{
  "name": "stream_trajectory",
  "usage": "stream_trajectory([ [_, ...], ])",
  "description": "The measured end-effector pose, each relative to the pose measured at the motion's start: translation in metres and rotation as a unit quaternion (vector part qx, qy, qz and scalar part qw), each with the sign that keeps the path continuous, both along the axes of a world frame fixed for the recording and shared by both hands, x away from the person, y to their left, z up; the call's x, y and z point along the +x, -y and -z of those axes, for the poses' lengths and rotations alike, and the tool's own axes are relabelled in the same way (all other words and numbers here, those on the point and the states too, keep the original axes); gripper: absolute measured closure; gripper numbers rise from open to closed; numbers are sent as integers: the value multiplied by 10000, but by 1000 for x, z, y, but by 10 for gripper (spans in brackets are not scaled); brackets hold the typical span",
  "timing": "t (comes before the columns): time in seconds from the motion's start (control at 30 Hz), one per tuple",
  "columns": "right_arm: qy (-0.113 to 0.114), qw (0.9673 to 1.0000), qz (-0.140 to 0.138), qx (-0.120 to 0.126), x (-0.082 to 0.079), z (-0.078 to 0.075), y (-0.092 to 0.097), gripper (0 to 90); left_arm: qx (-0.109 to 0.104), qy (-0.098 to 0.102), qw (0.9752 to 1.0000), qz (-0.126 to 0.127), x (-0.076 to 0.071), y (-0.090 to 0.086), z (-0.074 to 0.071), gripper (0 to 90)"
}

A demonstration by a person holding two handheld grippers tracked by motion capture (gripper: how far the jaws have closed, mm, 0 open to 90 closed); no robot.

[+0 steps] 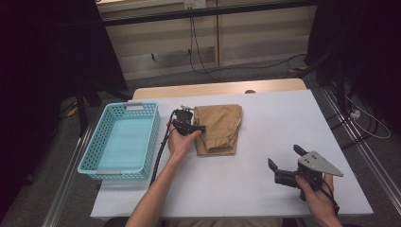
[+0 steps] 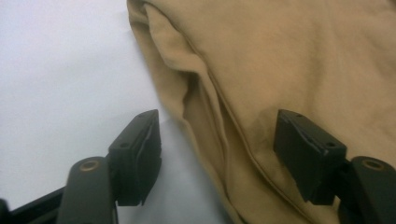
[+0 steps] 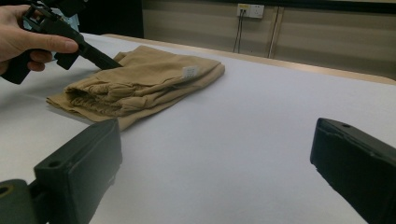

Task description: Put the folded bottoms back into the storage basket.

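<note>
Hovering nearest, the right gripper [image 1: 283, 163] holds its jaws wide apart over bare white desk [image 1: 265, 127]. Farther on, the left gripper [image 2: 217, 154] straddles the left edge of the folded tan cloth trousers [image 1: 218, 127], jaws part open, beside the light-blue plastic basket [image 1: 101, 168].

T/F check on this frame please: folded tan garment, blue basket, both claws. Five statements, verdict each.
1. The tan garment lies folded on the white table. True.
2. The blue basket holds a garment. False: it is empty.
3. The left claw straddles the garment's edge, one jaw over cloth, one over the table. True.
4. The right claw is clamped on the garment. False: it is open, well apart from the cloth, near the table's front right.
5. The basket sits to the right of the garment in the high view. False: it sits to the left.
</note>
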State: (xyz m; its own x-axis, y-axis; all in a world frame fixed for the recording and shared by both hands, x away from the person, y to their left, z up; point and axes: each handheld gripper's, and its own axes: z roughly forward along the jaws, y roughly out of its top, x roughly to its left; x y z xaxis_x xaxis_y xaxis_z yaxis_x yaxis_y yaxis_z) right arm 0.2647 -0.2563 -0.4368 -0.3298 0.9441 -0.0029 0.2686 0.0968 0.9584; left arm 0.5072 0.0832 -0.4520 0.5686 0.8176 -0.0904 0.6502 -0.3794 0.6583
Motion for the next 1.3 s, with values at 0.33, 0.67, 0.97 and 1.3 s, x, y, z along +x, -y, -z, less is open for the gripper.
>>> stream_trajectory([
  [0.33,-37,10000,6,-47,2,1,-1,19,-324,-502,9982,33,2,-4,-6,560],
  [0.67,-91,9999,41,-74,2,2,0,19,-697,-880,9936,146,2,-9,-5,655],
  [0.97,-102,9999,46,-112,2,2,0,19,-970,-758,9924,75,-2,0,-1,699],
  [1.3,-104,9999,25,-121,2,2,-1,20,-975,-724,9925,150,-3,2,-1,704],
])
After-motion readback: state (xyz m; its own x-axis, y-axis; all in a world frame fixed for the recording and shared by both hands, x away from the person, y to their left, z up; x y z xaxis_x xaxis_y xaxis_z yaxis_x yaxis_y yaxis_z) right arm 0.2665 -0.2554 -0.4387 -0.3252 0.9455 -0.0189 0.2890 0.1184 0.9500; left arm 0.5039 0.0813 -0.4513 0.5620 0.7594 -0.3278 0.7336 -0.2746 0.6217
